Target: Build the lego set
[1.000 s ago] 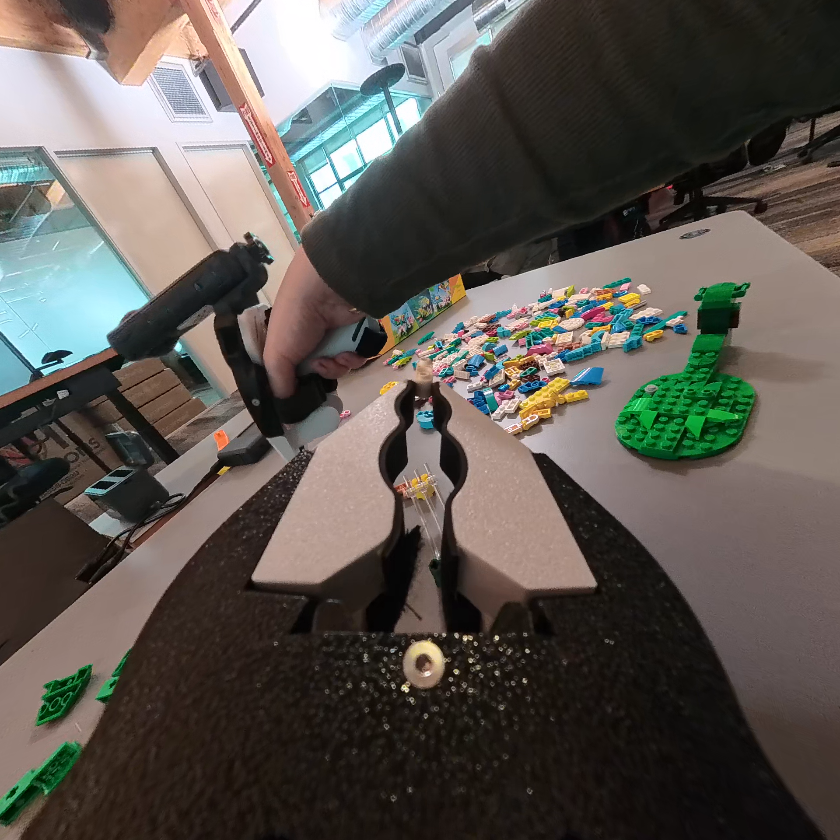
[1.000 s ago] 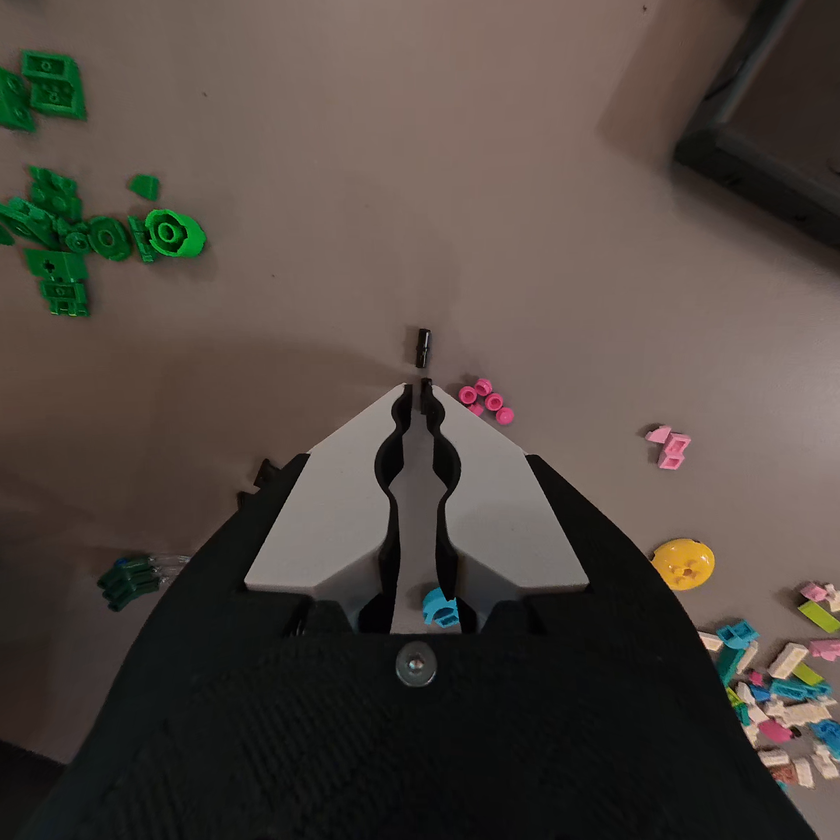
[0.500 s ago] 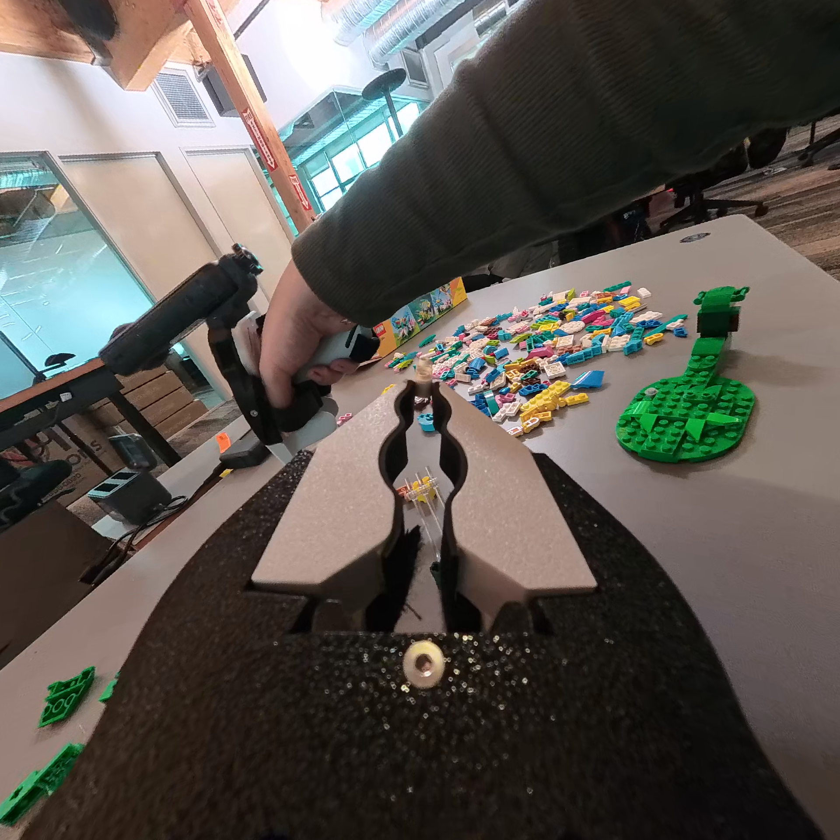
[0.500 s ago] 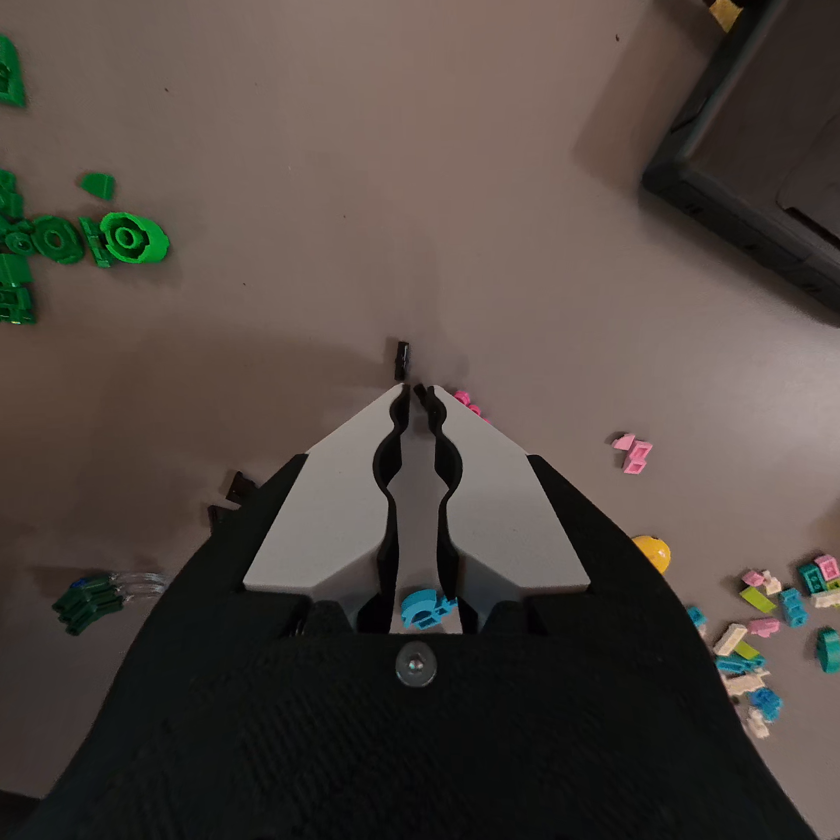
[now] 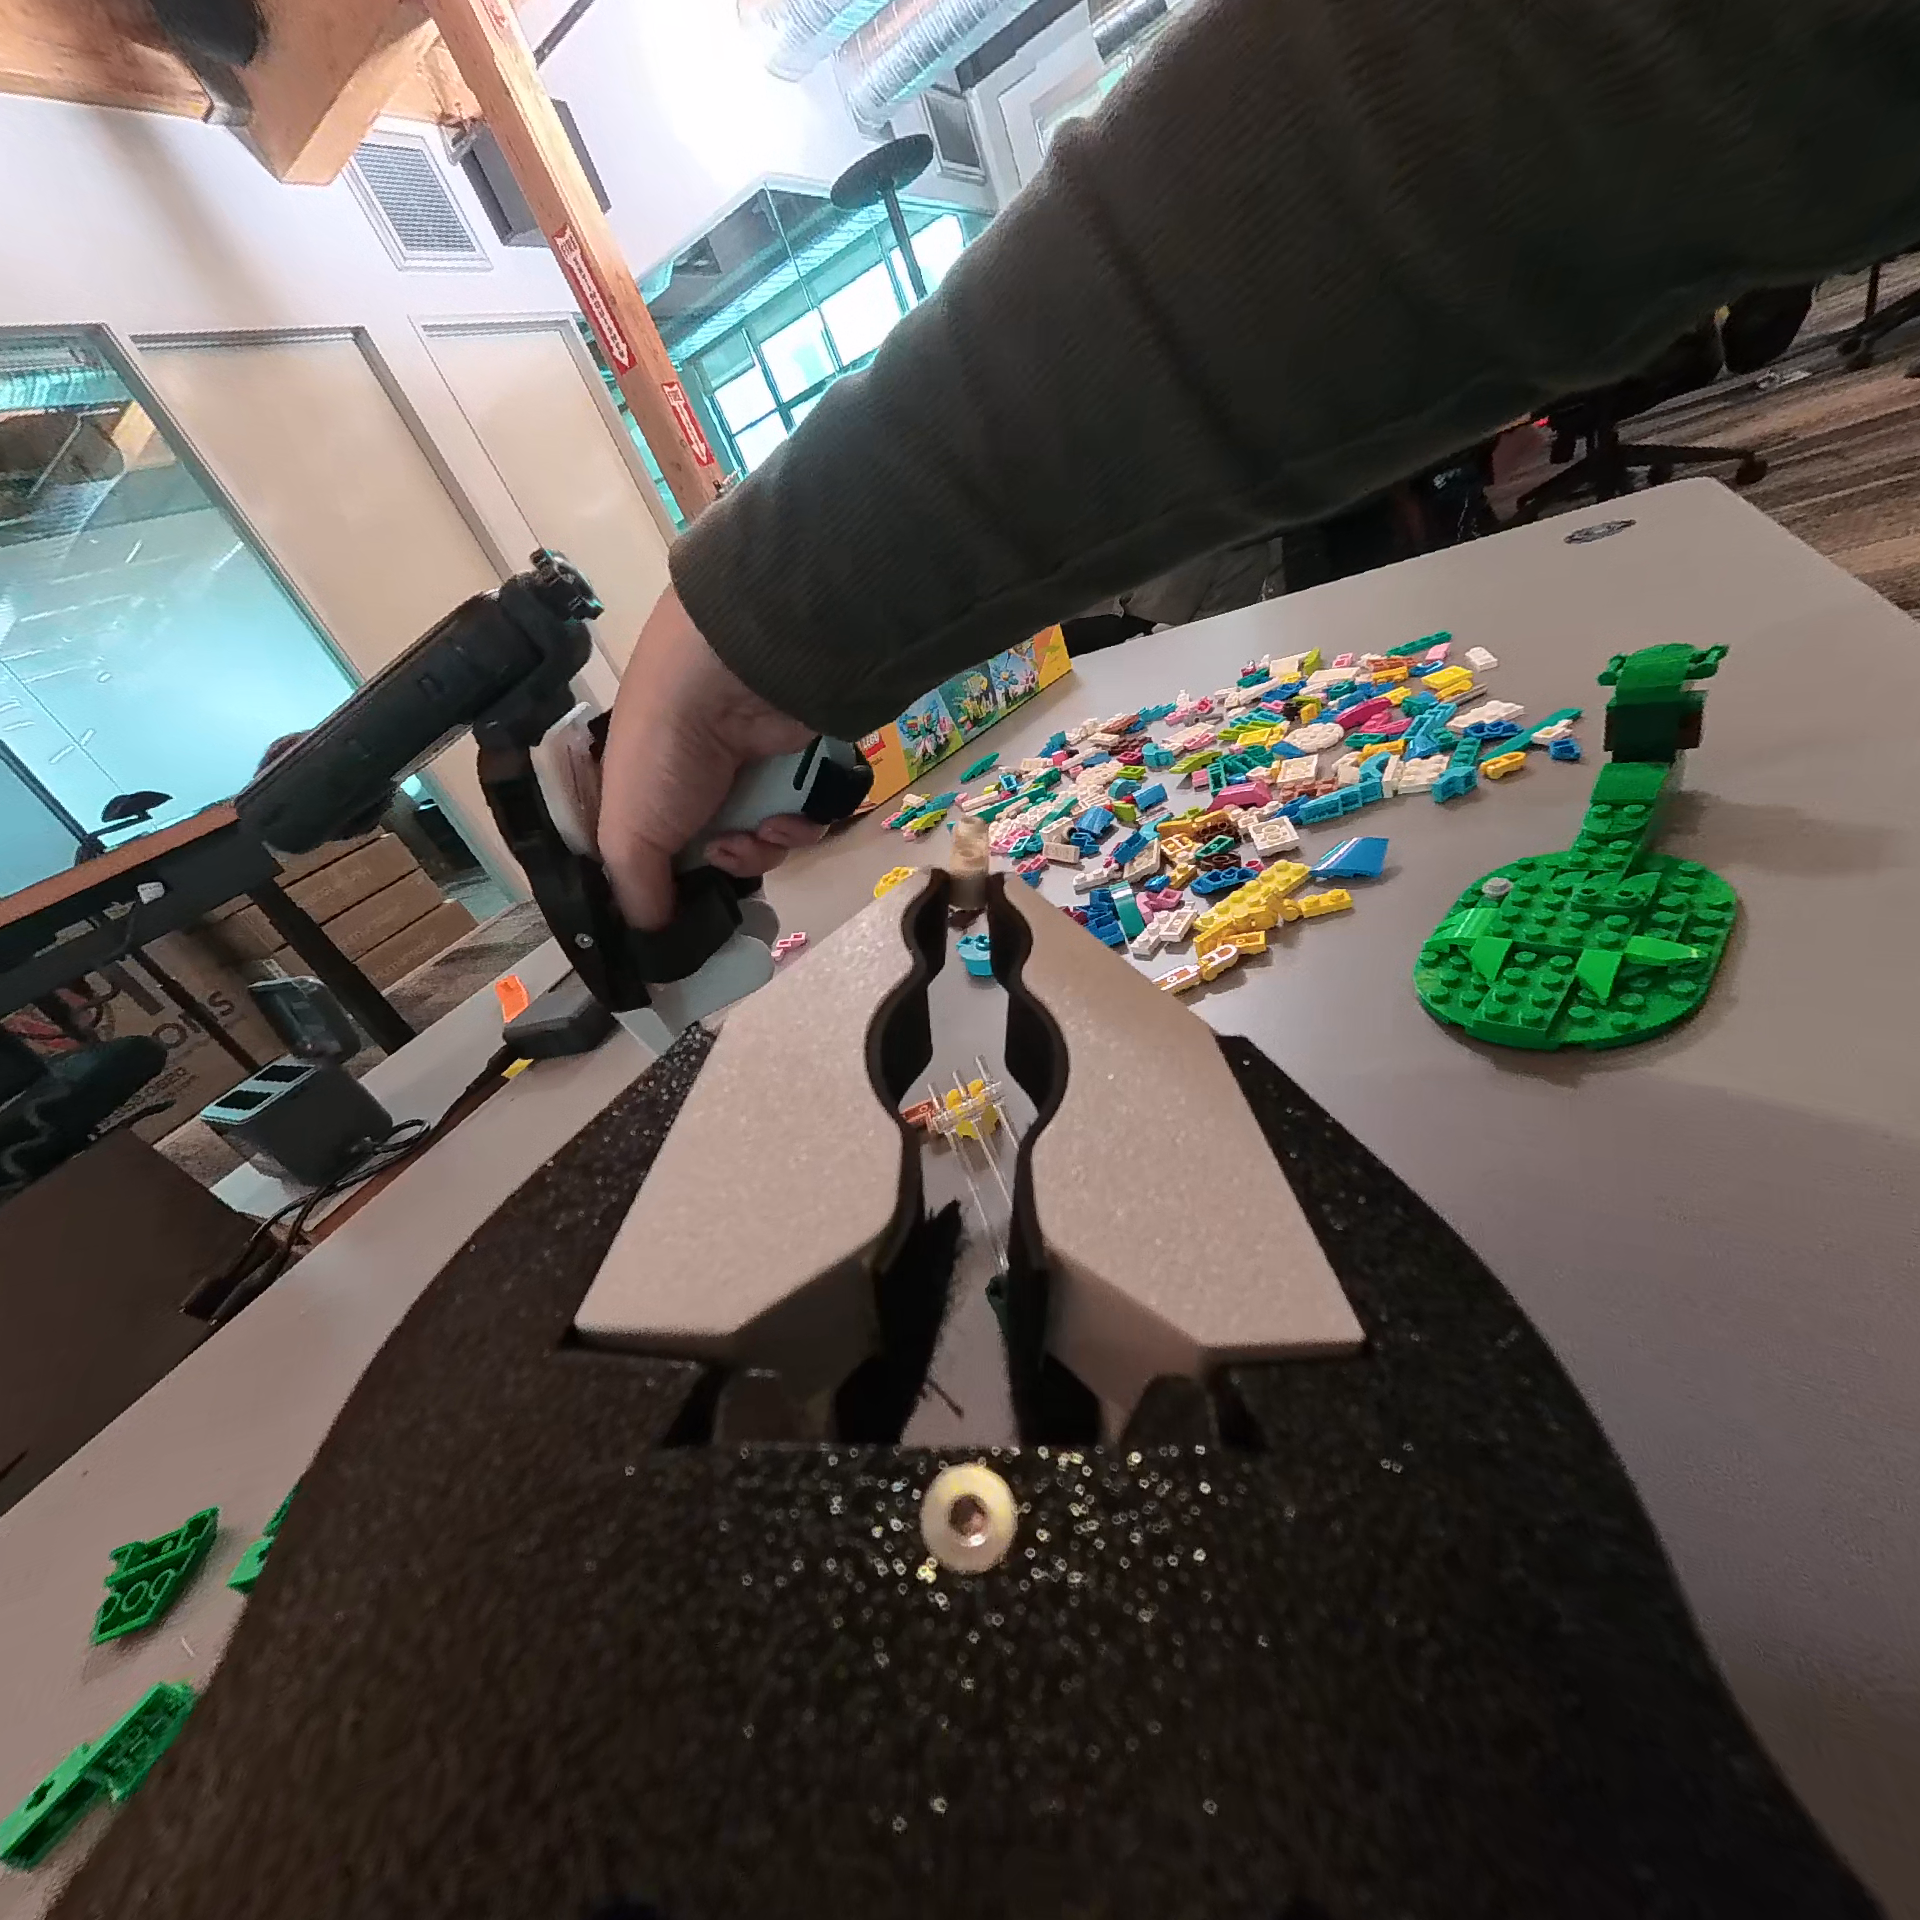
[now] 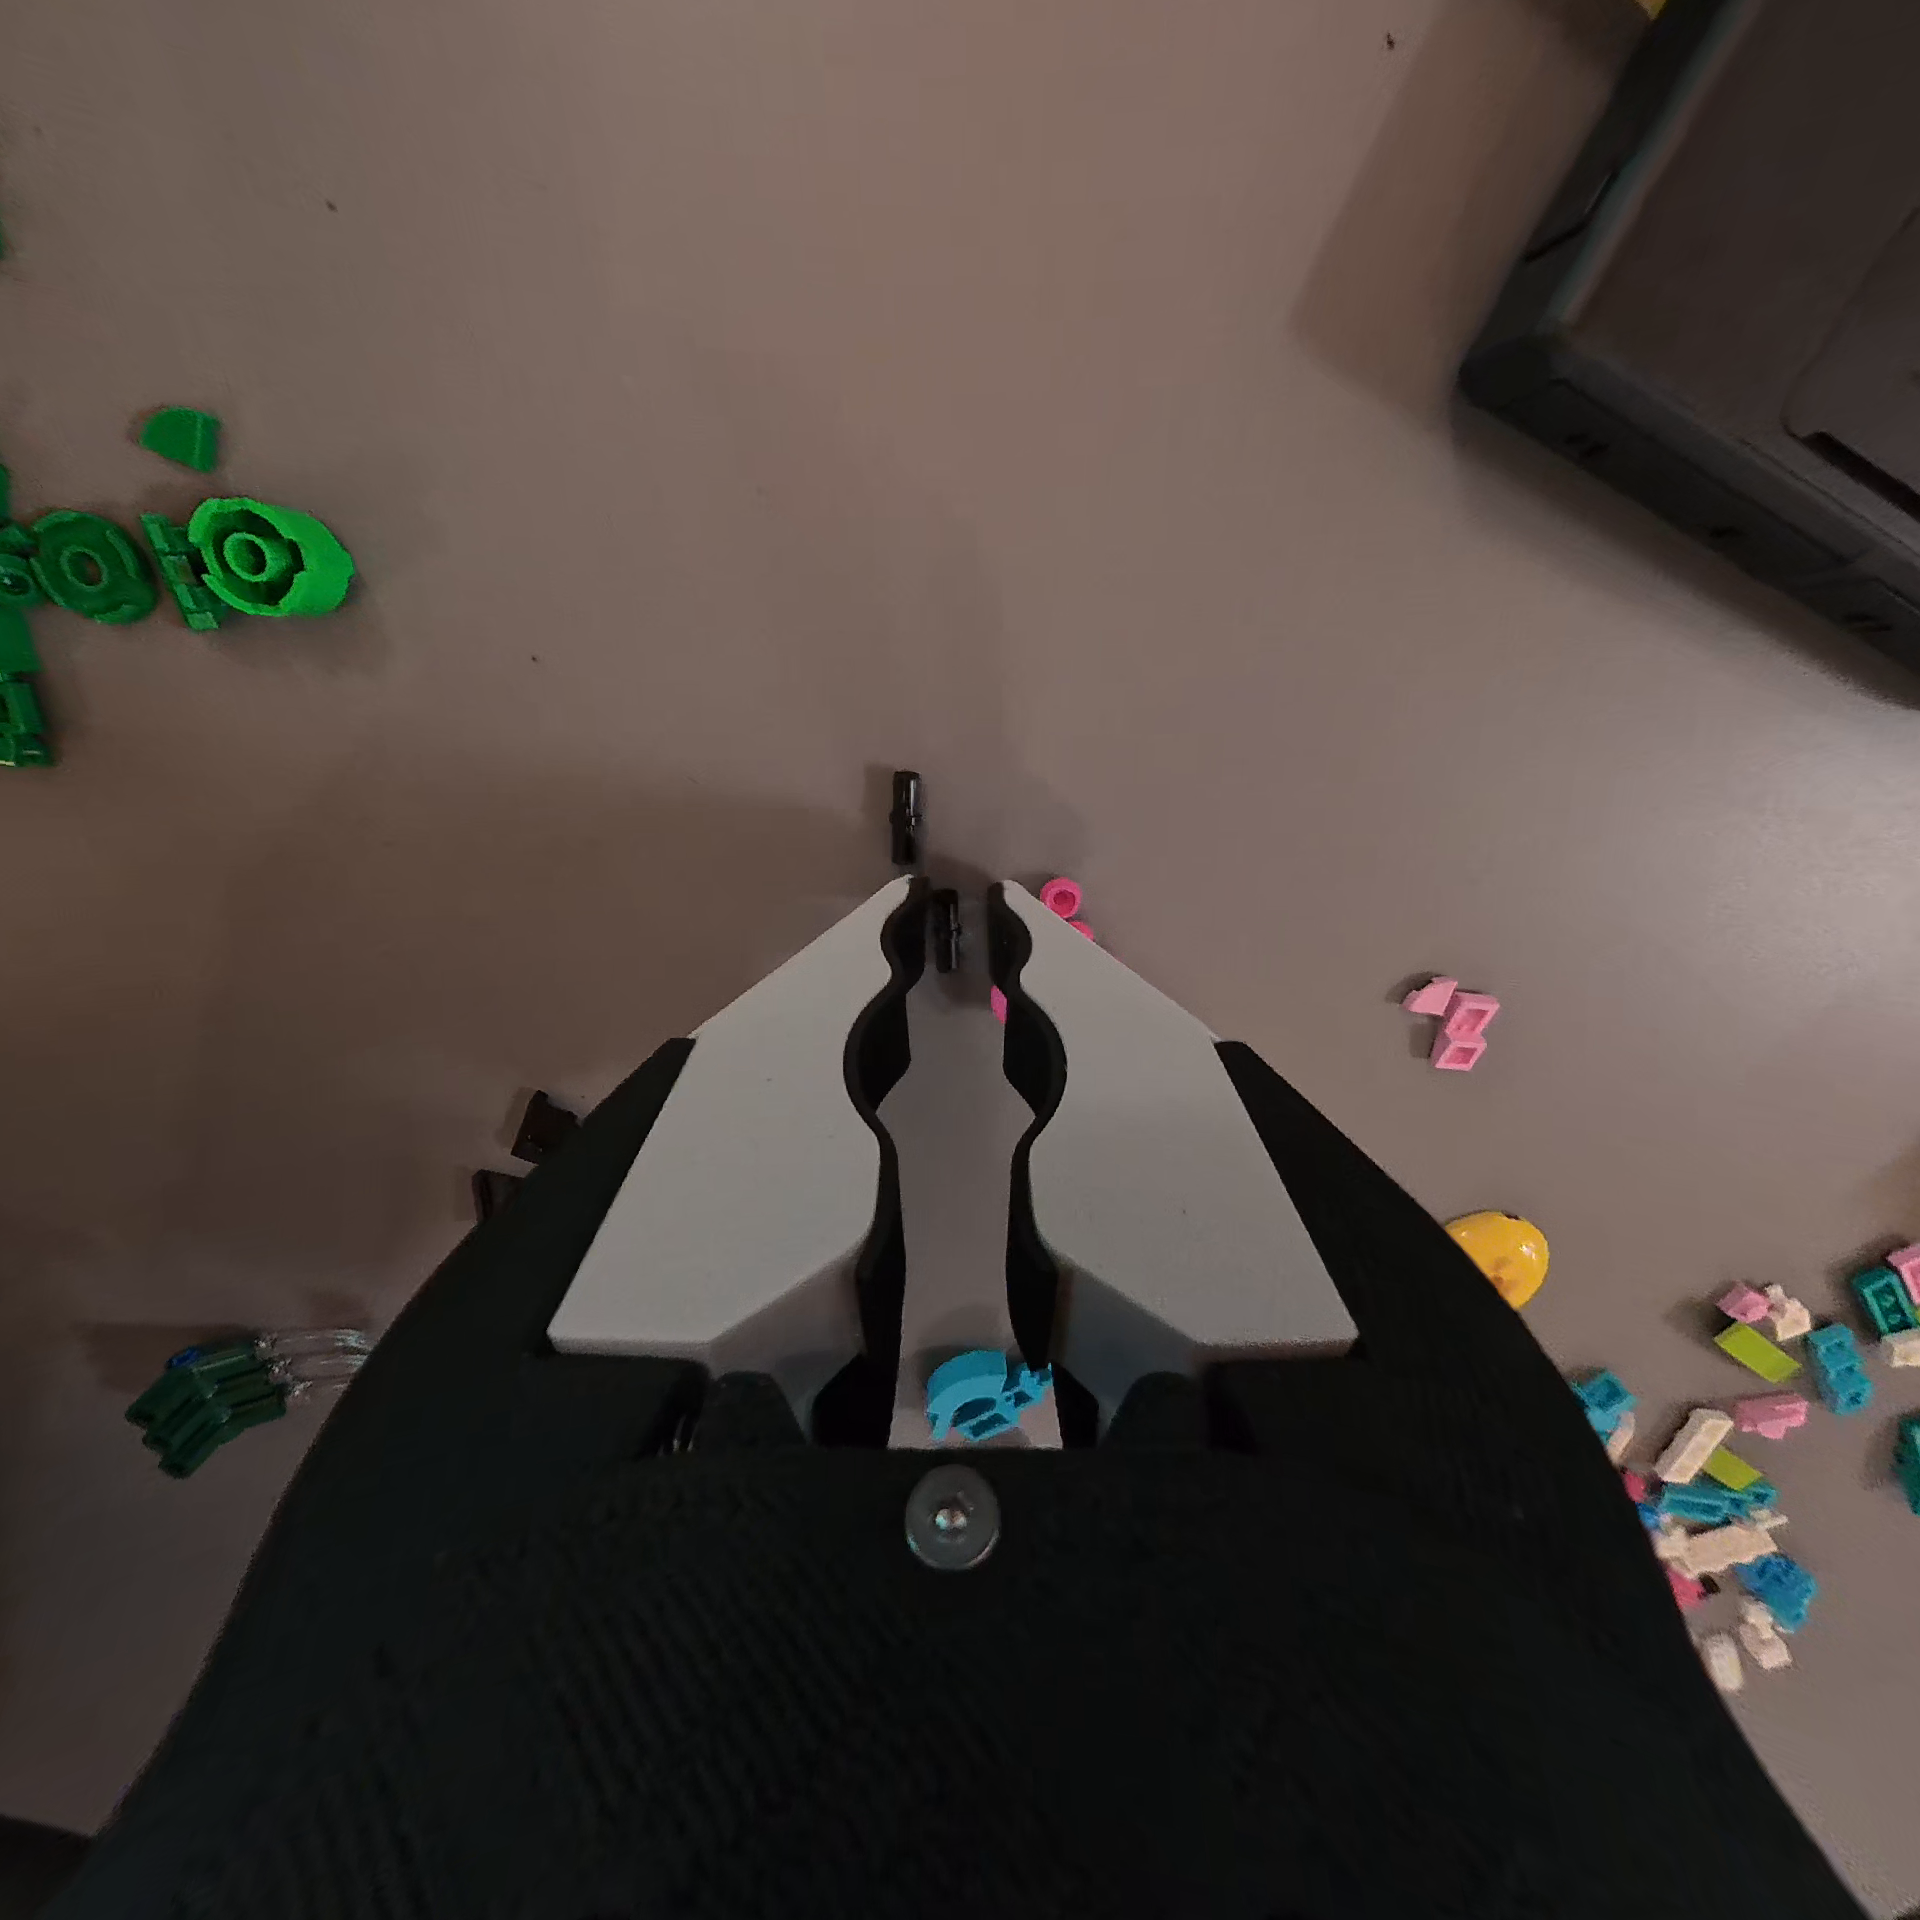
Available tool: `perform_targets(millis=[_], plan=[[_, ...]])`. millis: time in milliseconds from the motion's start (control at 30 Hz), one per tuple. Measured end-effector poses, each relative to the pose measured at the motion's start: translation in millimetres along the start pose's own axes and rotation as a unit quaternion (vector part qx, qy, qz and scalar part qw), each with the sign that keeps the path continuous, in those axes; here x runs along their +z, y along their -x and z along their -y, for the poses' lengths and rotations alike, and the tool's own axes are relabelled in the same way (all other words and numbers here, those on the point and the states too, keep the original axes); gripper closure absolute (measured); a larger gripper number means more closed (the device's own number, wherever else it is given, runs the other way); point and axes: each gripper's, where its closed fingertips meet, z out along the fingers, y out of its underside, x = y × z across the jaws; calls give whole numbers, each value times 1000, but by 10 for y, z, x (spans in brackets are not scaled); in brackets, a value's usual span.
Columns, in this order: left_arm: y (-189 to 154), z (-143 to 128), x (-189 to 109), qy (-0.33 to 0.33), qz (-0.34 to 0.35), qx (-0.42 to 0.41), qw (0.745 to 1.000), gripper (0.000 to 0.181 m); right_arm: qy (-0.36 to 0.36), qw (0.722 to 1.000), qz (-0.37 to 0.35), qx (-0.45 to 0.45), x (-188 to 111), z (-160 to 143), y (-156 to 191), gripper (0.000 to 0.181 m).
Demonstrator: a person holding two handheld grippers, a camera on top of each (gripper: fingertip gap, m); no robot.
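Pieces of green plastic, among them a round studded green dome [image 6: 268, 559], lie far left on the grey table [image 6: 727, 364], well apart from the work. Moving rightward, the left gripper [image 5: 968, 883] is pinched on a small tan cylindrical peg [image 5: 967, 847] that stands up out of its tips, above the table and short of the heap of mixed coloured bricks [image 5: 1247, 790]. Beside it in that view a person's hand [image 5: 675, 800] in a grey-green sleeve points the other tool down at the table.

Centre of the matter is the right gripper [image 6: 951, 902], looking almost straight down. Its jaws stand slightly spread, and a short black connector pin [image 6: 947, 928] lies on the table in the gap, close to the left finger and, as far as I can tell, not clamped. Its long axis runs near to far, in line with the fingers, so a closing would squeeze it across its width. A second black pin [image 6: 906, 817] lies just beyond the tips, slightly left, also pointing near to far. The right gripper is plainly the nearer; I judge the coming move is to close on the pin in the gap.

Right of the tips sit small pink round studs [image 6: 1062, 896], then a pair of pink bricks [image 6: 1455, 1023], a yellow dome piece [image 6: 1501, 1252], and far right in the left wrist view the flat green studded base with its stalk [image 5: 1579, 945].
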Motion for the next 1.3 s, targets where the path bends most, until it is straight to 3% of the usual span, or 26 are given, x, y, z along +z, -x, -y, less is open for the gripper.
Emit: perform_targets(millis=[400,467,533,600,667,767,867,933,1100,1200,1300], plan=[[-6,-3,2,2,0,4,1000,176,-9,1000,5,-1,-1,-23,41,178],[30,-15,-16,6,9,9,1000,177,-40,999,-8,-11,-46,-19,41,178],[105,-20,-40,8,23,7,1000,176,-132,991,3,-12,-250,81,165,178],[185,-21,-65,7,37,-7,999,176,-263,964,18,-19,-626,172,359,178],[232,-7,-80,0,44,-23,999,177,-393,919,10,-19,-1063,138,523,178],[232,62,-108,-16,43,-28,999,176,-568,823,2,-1,-1638,-108,761,178],[237,163,-149,-30,49,-7,998,176,-674,739,-13,5,-1923,-397,906,178],[255,150,-154,-27,58,4,998,176,-715,698,-38,-12,-2035,-520,962,178],[210,176,-128,-29,58,8,998,176,-756,635,-123,-101,-2260,-655,1086,178],[202,157,-114,-21,63,24,997,176,-775,618,-101,-83,-2249,-715,1099,178],[190,142,-90,-21,68,19,997,176,-773,621,-106,-78,-2189,-696,1079,179]])
